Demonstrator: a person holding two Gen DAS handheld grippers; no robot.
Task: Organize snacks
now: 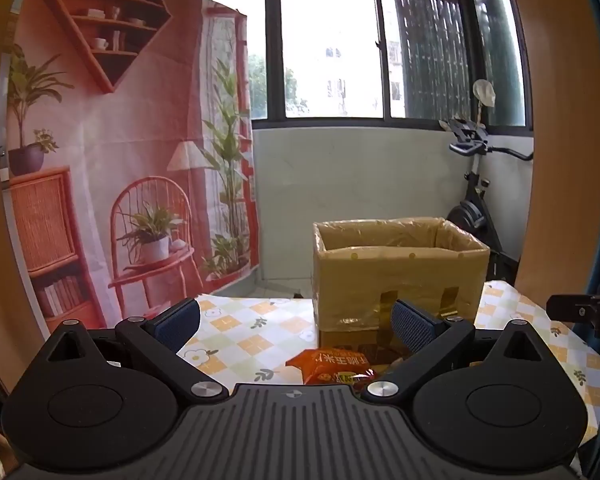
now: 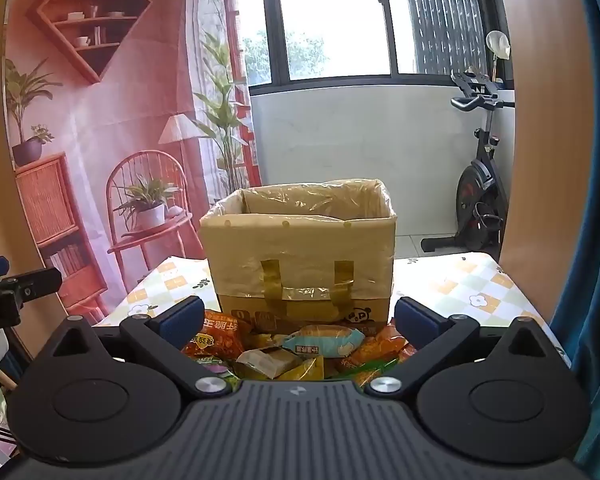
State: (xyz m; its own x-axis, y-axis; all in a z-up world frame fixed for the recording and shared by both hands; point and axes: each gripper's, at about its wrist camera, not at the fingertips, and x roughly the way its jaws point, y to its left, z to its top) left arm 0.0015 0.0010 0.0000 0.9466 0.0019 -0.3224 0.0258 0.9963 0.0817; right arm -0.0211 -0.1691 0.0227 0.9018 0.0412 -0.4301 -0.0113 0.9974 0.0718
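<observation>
A cardboard box (image 2: 300, 248) lined with clear plastic stands open-topped on the table. In front of it lies a heap of snack packets (image 2: 296, 354): an orange one (image 2: 220, 332), a pale blue one (image 2: 324, 338), a beige one (image 2: 266, 360). My right gripper (image 2: 298, 316) hovers open above the heap, nothing between its blue pads. In the left wrist view the box (image 1: 396, 268) sits right of centre, with an orange packet (image 1: 332, 366) below it. My left gripper (image 1: 296, 322) is open and holds nothing. The other gripper's tip shows at each view's edge.
The table wears a checked flower-print cloth (image 1: 240, 328). A printed backdrop (image 1: 112, 140) hangs at the left. An exercise bike (image 2: 480, 200) stands by the wall under the window at the right. A blue curtain (image 2: 596, 200) borders the right side.
</observation>
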